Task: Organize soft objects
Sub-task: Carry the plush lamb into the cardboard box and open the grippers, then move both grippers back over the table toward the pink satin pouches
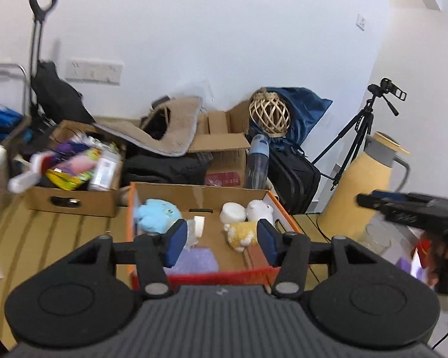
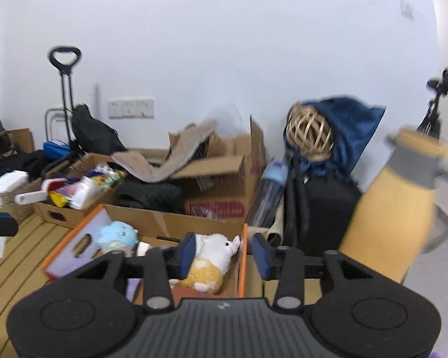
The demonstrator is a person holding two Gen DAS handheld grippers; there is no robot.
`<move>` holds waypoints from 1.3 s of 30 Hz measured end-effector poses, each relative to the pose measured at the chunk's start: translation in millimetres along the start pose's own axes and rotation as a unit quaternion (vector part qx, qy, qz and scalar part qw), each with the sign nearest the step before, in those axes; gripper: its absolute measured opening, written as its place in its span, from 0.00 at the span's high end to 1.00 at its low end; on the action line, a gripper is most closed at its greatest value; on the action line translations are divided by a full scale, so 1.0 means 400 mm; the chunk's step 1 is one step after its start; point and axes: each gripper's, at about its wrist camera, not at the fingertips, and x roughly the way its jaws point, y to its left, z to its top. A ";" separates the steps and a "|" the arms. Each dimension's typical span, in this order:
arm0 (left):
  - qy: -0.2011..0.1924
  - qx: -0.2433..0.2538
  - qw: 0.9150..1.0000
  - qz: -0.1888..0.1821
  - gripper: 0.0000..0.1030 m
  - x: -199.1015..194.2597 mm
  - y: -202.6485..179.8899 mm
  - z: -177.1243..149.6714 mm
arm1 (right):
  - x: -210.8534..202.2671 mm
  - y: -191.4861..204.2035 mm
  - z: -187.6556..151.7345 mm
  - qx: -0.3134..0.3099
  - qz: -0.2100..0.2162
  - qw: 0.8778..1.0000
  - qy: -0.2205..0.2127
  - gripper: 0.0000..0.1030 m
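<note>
An orange-edged cardboard box [image 1: 200, 192] sits on the slatted wooden table. In it lie a light blue plush [image 1: 156, 213], a white plush [image 1: 259, 210], a yellow and white plush [image 1: 242, 232] and a purple soft item [image 1: 198, 259]. My left gripper [image 1: 221, 241] is open and empty above the box's near edge. My right gripper [image 2: 222, 255] is open and empty over the box's right wall [image 2: 242, 256]; the white plush [image 2: 218, 249], yellow plush [image 2: 203, 277] and blue plush [image 2: 118, 234] show below it. The right gripper also shows in the left wrist view [image 1: 409, 208].
A tan thermos jug [image 1: 364, 188] stands right of the box. Behind are a cluttered cardboard box [image 1: 71, 176], a brown carton [image 1: 224, 149], a black bag [image 1: 292, 176], a wicker ball [image 1: 268, 113], a clear bottle [image 1: 257, 161] and a tripod [image 1: 358, 137].
</note>
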 end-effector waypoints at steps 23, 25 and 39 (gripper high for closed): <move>-0.146 0.034 0.985 0.086 0.03 -0.807 -0.108 -0.682 | -0.908 0.288 -0.624 -0.039 0.118 0.986 -0.108 0.24; -0.148 0.044 0.984 0.092 0.02 -0.802 -0.119 -0.688 | -0.902 0.306 -0.635 -0.051 0.127 0.986 -0.098 0.24; -0.079 0.027 0.994 0.072 0.02 -0.486 -0.062 -0.627 | -0.653 0.276 -0.625 0.009 0.113 0.992 -0.060 0.25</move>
